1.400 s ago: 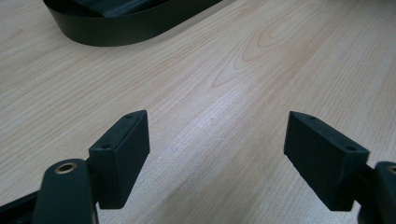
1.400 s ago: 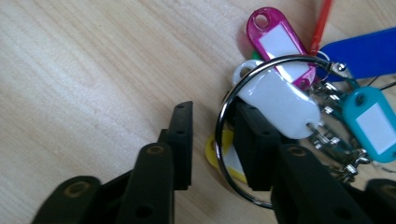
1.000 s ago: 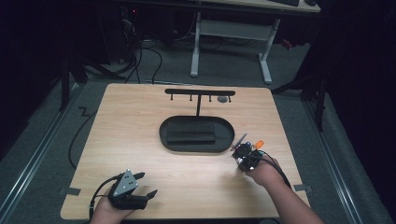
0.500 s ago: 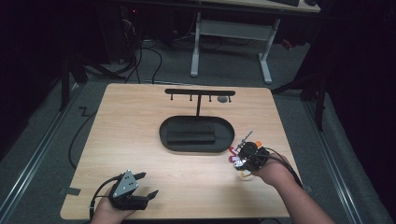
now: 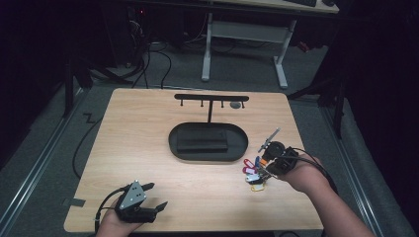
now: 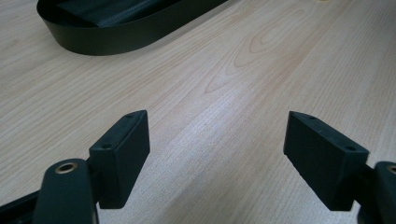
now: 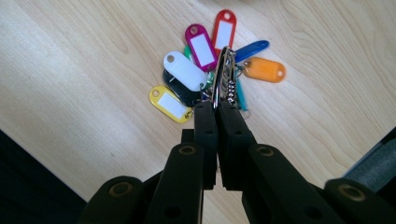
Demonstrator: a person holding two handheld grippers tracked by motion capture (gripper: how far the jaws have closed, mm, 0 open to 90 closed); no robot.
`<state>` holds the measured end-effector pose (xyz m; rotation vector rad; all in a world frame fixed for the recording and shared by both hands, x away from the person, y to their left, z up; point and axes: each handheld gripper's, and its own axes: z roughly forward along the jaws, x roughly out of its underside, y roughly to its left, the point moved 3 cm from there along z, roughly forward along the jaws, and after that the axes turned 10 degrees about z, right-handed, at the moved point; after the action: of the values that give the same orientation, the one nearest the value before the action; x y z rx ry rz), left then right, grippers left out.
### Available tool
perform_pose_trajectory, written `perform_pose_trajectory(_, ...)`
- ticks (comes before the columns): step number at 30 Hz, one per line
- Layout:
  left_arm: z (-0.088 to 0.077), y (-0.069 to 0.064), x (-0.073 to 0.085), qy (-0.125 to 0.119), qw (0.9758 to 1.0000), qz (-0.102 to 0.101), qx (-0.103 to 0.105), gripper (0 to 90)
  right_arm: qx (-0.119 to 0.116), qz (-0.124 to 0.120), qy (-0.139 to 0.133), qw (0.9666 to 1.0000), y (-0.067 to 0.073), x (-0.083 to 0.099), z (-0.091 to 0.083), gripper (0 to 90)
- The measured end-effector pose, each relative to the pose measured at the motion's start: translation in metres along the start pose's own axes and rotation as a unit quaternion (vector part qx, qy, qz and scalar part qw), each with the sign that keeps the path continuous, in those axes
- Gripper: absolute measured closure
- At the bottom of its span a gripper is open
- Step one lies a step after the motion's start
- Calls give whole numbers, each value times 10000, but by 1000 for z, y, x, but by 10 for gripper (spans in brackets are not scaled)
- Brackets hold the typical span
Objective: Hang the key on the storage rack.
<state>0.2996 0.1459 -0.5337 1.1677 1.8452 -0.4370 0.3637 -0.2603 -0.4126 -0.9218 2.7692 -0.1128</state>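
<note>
Right gripper view shows your right gripper [image 7: 217,109] pinched shut on the metal ring [image 7: 223,74] of the key bunch [image 7: 205,70], its coloured tags fanned below. Compared with a second ago, the bunch [image 5: 253,173] has come up off the table [image 5: 148,148] near its right edge, so the pickup looks done. Next, I'd judge, comes carrying it to the hook stand [image 5: 211,98]. Your left gripper [image 5: 150,197] rests wide open, holding nothing.
</note>
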Motion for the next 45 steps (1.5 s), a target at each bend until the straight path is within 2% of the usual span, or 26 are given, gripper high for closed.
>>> perform_pose_trajectory(5, 0, 0, 0, -8, 10000, 1, 8, 232, 13, -37, 90, 10000, -2, 0, -9, 880)
perform_pose_trajectory(12, 1, 0, 0, 18, 10000, 41, 72, 232, -170, 18, 97, 9998, -3, -4, -26, 880)
perform_pose_trajectory(17, 1, -1, -1, 1, 10000, 37, 67, 231, -135, 32, 112, 9998, -3, -9, -41, 881)
perform_pose_trajectory(27, 1, -1, 0, -4, 10000, 27, 77, 232, -164, 27, 36, 9999, -4, -19, -62, 881)
perform_pose_trajectory(32, 1, 0, 0, -31, 10000, -6, 27, 225, -209, 21, -97, 9997, -6, -27, -73, 881)
perform_pose_trajectory(45, -1, 3, 1, -33, 10000, -28, -11, 223, -229, 33, -223, 9995, -10, -46, -73, 881)
